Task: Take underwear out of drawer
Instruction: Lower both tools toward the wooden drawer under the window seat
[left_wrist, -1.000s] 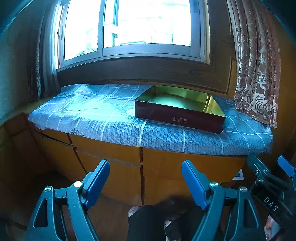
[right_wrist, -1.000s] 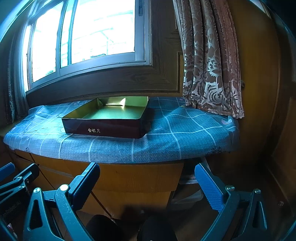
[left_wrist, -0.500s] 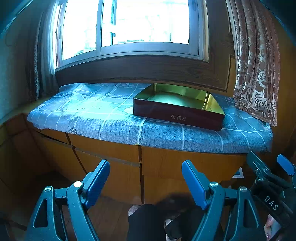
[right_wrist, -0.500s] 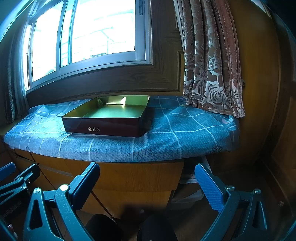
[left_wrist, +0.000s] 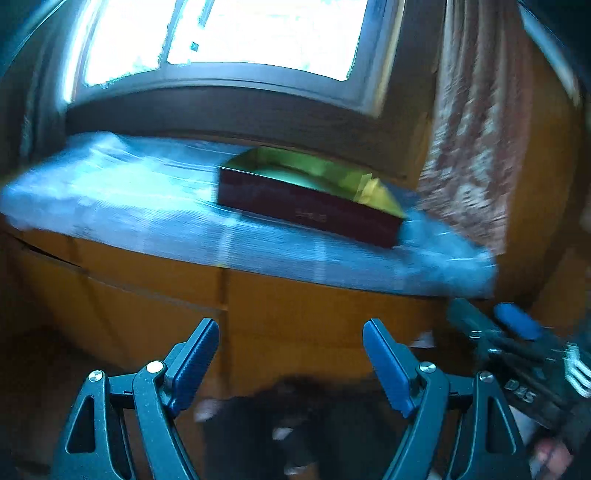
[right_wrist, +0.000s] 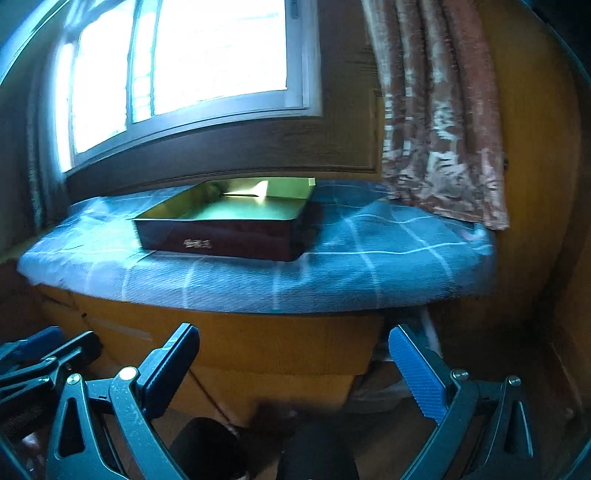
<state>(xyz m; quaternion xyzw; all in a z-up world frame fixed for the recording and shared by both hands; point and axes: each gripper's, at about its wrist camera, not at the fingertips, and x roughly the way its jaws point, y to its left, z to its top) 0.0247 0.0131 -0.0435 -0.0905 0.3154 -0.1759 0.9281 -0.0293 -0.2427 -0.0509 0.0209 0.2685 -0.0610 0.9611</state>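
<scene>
Both tongs, left (left_wrist: 290, 363) and right (right_wrist: 293, 369), gape wide, empty. Underwear unseen; I expect light, limp cloth: pinch a bunched fold once a drawer (left_wrist: 147, 317) opens.

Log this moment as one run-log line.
left gripper: open, empty | right gripper: open, empty | drawers: closed | box: empty | underwear: unseen

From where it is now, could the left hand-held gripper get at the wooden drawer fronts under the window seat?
Probably yes. The left hand-held gripper is open and empty, and nothing stands between it and the drawer fronts, though they are all shut.
</scene>
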